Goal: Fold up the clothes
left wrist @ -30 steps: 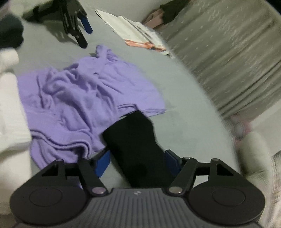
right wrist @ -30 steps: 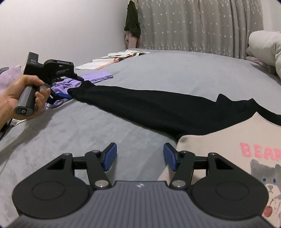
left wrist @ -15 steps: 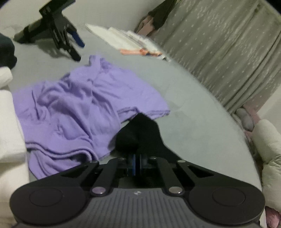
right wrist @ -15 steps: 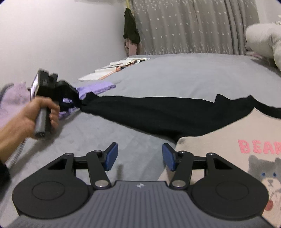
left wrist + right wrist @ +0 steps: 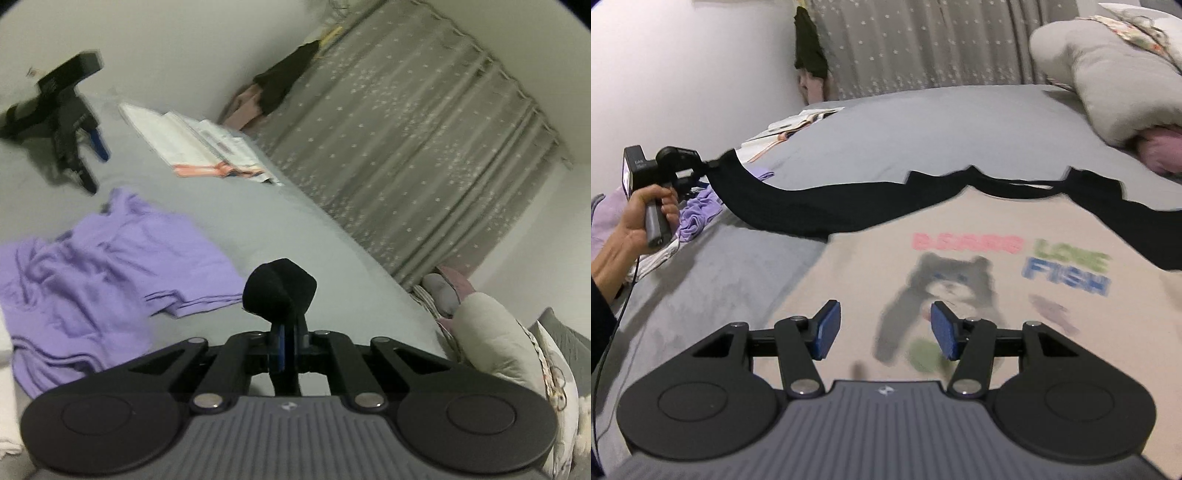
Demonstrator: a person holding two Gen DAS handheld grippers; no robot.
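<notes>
A beige sweatshirt (image 5: 871, 258) with black sleeves and a bear print lies flat on the grey bed (image 5: 923, 122). My left gripper (image 5: 286, 325) is shut on the cuff of its black sleeve (image 5: 279, 286), which bunches above the fingertips, lifted off the bed. In the right wrist view a hand holds that left gripper (image 5: 701, 166) at the far left, and the black sleeve (image 5: 812, 206) stretches from it to the shirt. My right gripper (image 5: 882, 326) hovers open over the bear print with nothing between its pads.
A crumpled purple garment (image 5: 92, 266) lies left of the lifted cuff. A spare black gripper (image 5: 62, 122) and open booklets (image 5: 199, 147) lie farther back near the wall. Grey curtains (image 5: 406, 166) hang along the bed's far side. A beige pillow (image 5: 1108, 85) sits at the right.
My left gripper closed on the black sleeve cuff and lifted it off the bed. My right gripper swept right, from the bed beside the shirt to above the bear print.
</notes>
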